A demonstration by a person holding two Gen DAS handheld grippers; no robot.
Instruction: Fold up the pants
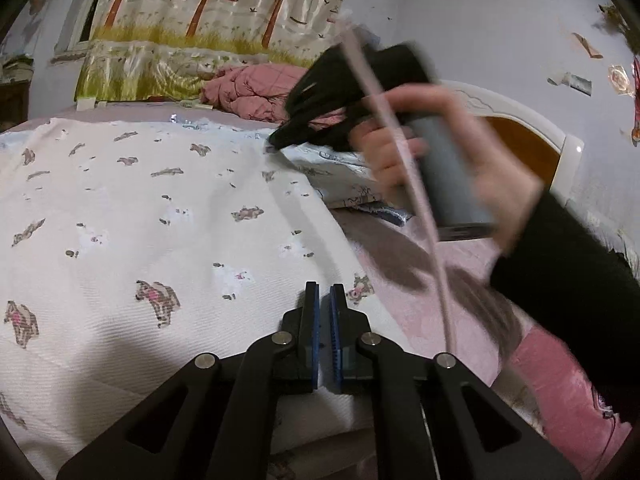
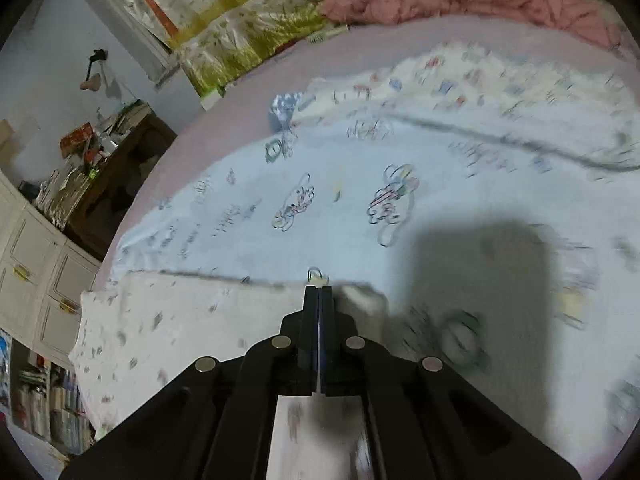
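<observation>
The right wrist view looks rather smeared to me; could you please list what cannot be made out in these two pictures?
- Right wrist view: motion blur smears the prints on the pale blue fabric.
- Right wrist view: whether the right gripper pinches the white patterned fabric; its own fingers hide the contact.
- Left wrist view: the right gripper's tips, blurred and dark.
- Left wrist view: the left gripper hides the fabric edge below.

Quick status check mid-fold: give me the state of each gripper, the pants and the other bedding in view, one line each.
Left gripper: shut, nothing between its fingers, over the pants.
Right gripper: shut, no cloth visibly pinched, blurred.
Pants: cream with animal print, spread flat on the bed.
Light blue sheet: spread out, beside the pants.
Pink quilt: bunched up at the far side.
Curtain: drawn.
</observation>
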